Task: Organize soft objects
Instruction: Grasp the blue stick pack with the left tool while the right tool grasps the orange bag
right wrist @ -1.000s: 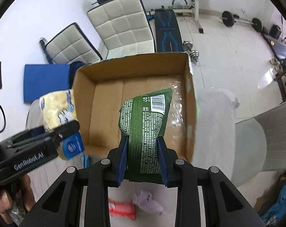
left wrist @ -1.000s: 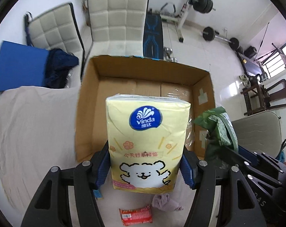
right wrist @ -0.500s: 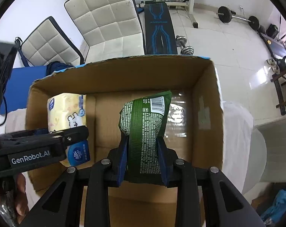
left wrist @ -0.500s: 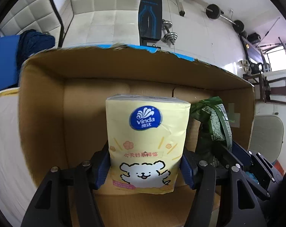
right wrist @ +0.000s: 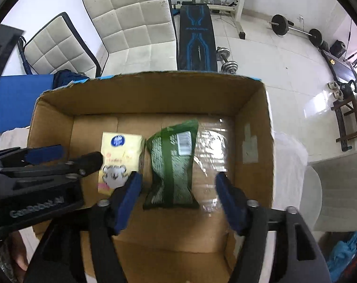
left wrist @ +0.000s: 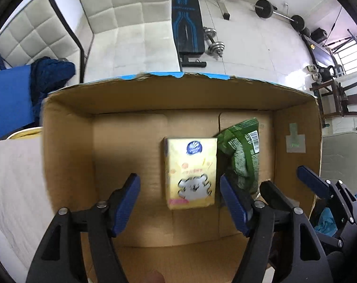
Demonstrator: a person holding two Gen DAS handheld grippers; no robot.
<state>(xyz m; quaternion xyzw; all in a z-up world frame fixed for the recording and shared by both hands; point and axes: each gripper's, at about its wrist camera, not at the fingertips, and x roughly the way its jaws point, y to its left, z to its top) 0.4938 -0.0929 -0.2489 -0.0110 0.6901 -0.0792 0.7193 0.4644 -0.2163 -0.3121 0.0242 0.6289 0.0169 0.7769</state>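
Note:
A yellow tissue pack (left wrist: 190, 172) lies on the floor of the open cardboard box (left wrist: 65, 155), beside a green snack bag (left wrist: 243, 155). My left gripper (left wrist: 179, 197) is open and empty, just above and in front of the pack. In the right wrist view the green bag (right wrist: 172, 165) lies next to the tissue pack (right wrist: 119, 158) in the box (right wrist: 256, 141). My right gripper (right wrist: 178, 193) is open and empty above the bag's near end. The left gripper (right wrist: 63, 158) partly hides the pack there.
The box sits on a cloth-covered table (left wrist: 15, 176). Two white padded chairs (right wrist: 133, 23), a weight bench (right wrist: 197, 37) and dumbbells (right wrist: 225, 63) stand beyond it. A blue mat with dark cloth (left wrist: 25, 89) lies at the left. A grey chair (left wrist: 341, 158) stands at the right.
Both grippers moved over the box, opened and let go. The tissue pack and green bag now lie side by side on the box floor.

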